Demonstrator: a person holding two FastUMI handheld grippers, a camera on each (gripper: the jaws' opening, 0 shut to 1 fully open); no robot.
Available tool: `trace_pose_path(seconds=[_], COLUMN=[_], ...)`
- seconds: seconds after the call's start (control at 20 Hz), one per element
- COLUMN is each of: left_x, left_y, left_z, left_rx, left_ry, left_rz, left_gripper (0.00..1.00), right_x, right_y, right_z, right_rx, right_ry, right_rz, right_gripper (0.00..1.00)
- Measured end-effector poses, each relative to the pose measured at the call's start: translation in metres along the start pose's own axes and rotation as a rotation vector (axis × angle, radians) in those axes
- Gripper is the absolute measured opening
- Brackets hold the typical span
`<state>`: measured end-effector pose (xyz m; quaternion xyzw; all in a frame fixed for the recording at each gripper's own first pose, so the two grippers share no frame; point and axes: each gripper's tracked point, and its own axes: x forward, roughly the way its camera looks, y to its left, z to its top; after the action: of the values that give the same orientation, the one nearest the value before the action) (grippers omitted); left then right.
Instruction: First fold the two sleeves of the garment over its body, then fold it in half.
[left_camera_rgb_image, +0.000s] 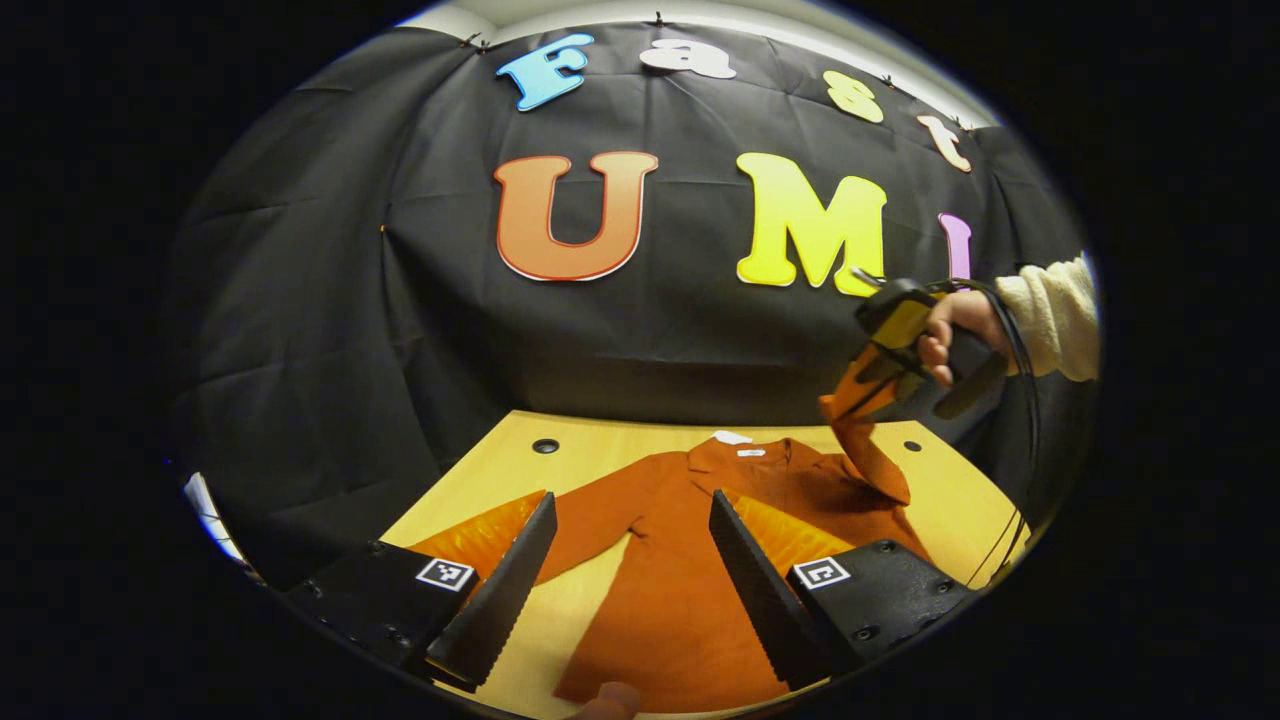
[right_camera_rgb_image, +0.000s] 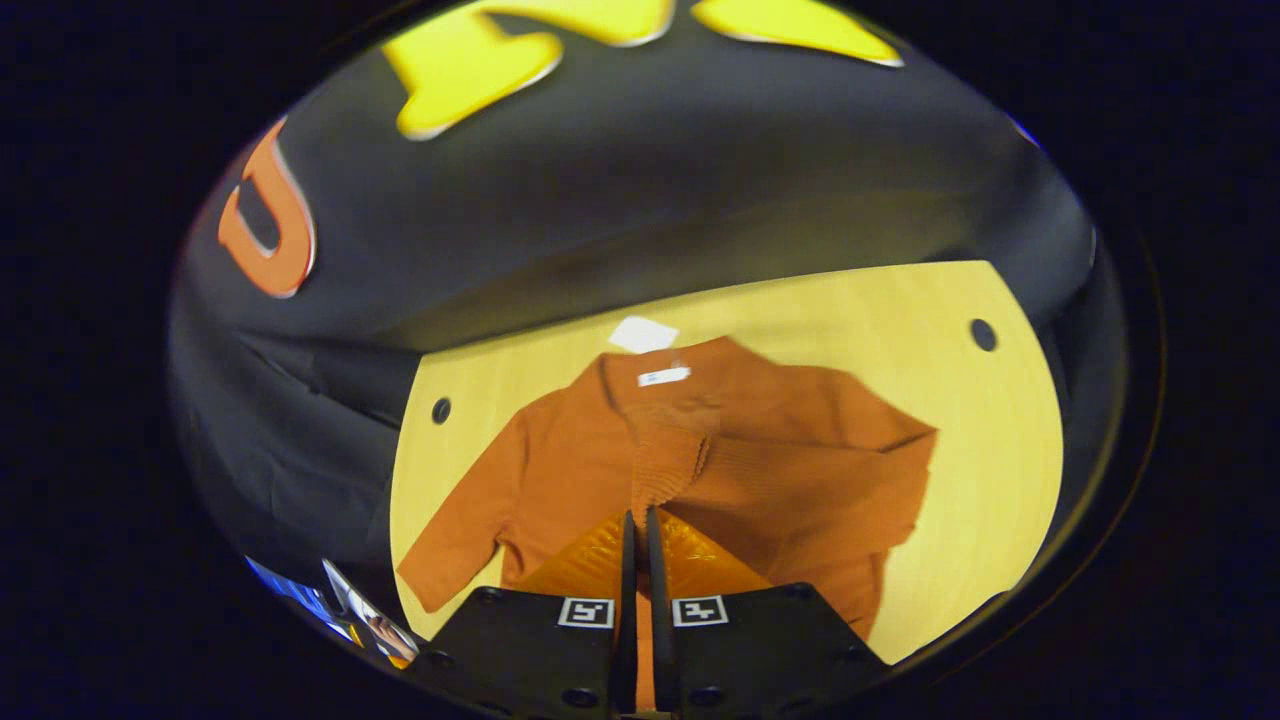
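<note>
The garment (left_camera_rgb_image: 680, 560) is an orange-brown knitted top, soft and limp by the look of it, so I judge it light and floppy: it will drape from wherever it is pinched and sag everywhere else, and it should slide a little on the smooth wooden table (left_camera_rgb_image: 480, 480). A cuff or a hem corner looks the best place to take it, since a pinch in the middle of the cloth would only bunch it.

It lies flat on the table with its collar toward the black cloth wall (left_camera_rgb_image: 330, 330) and two small white tags at the neck. In the left gripper view, the left gripper (left_camera_rgb_image: 635, 590) hangs above the lower body of the garment with its fingers spread wide and nothing between them; the spread left sleeve (left_camera_rgb_image: 590, 510) lies just beyond and to the left of it.

The right gripper (right_camera_rgb_image: 636, 560) has its fingers closed to a thin slit with a strip of the orange cloth pinched between them. Ahead of its tips the right sleeve (right_camera_rgb_image: 670, 455) rises from the body, ribbed cuff uppermost, while the rest of that sleeve lies folded across the chest. Farther off in the left gripper view, a hand (left_camera_rgb_image: 955, 330) in a cream sleeve holds that gripper up with the cloth hanging from it.
</note>
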<state>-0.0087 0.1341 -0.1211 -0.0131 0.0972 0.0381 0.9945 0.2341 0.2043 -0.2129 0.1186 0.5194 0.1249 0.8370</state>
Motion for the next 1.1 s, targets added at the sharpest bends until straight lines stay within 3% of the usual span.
trace_pose_path(seconds=[0.25,0.5,0.7,0.75,0.9,0.95,1.1], left_x=[-0.012,-0.025,-0.039,-0.041,-0.042,-0.040,-0.026], left_y=[0.046,0.087,0.116,0.121,0.142,0.148,0.173], left_z=[-0.011,-0.029,-0.071,-0.081,-0.106,-0.112,-0.129], left_rx=[-0.019,-0.069,-0.119,-0.133,-0.182,-0.194,-0.206], left_ry=[0.010,0.031,0.104,0.126,0.189,0.204,0.233], left_rz=[0.049,0.147,0.226,0.243,0.315,0.336,0.398], left_gripper=[1.00,1.00,0.99,1.00,1.00,1.00,1.00], right_x=[0.096,0.150,0.171,0.172,0.175,0.173,0.157], right_y=[0.089,0.104,0.110,0.112,0.120,0.119,0.116], right_z=[-0.045,-0.065,-0.064,-0.071,-0.078,-0.078,-0.073], right_rx=[-0.175,-0.181,-0.167,-0.164,-0.195,-0.208,-0.263], right_ry=[0.106,0.157,0.147,0.155,0.163,0.156,0.113], right_rz=[-0.024,-0.091,-0.097,-0.088,-0.061,-0.063,-0.069], right_gripper=[0.07,0.05,0.06,0.13,0.51,0.55,0.85])
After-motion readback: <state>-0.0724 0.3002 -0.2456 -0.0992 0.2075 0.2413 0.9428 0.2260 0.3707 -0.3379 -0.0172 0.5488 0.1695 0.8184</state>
